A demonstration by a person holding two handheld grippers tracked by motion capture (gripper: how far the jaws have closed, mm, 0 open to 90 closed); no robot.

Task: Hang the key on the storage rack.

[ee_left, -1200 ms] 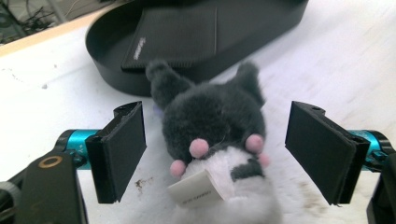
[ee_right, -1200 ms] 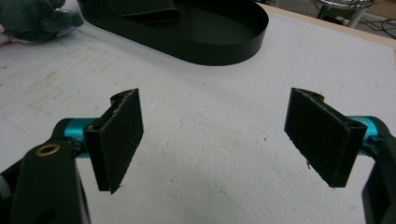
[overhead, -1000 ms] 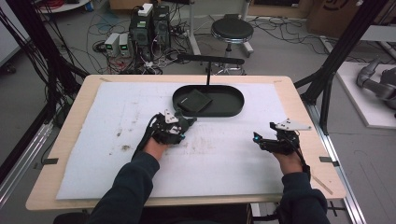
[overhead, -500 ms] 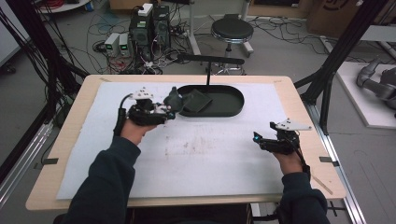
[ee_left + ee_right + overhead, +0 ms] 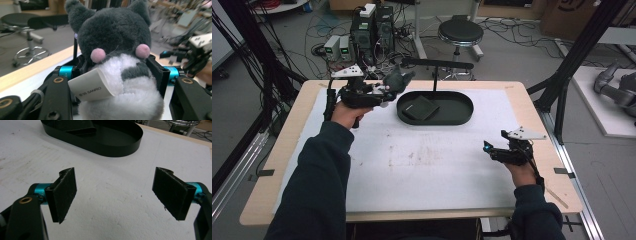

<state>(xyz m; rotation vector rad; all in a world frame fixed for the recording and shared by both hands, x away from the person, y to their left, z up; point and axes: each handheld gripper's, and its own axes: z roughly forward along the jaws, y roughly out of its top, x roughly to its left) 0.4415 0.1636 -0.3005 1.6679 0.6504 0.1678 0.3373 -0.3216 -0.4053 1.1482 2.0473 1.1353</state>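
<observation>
Carrying the small grey-and-white plush cat toy [image 5: 117, 65] looks like the step in hand: the left gripper [image 5: 387, 91] has it pinched between its pads, held up in the air just left of the dark oval tray [image 5: 464, 114], paper tag sticking out. My guess is the next move calls for swinging it right over the tray, beside the dark folded cloth [image 5: 421, 108] already in there, lowering, then letting go. The right gripper [image 5: 117, 192] sits with jaws wide apart and nothing in them, low over the white foam mat [image 5: 427, 165]. Compared with a second ago, the left hand was down mid-mat; its jaws have just been closing on the plush. The right one hasn't budged.
</observation>
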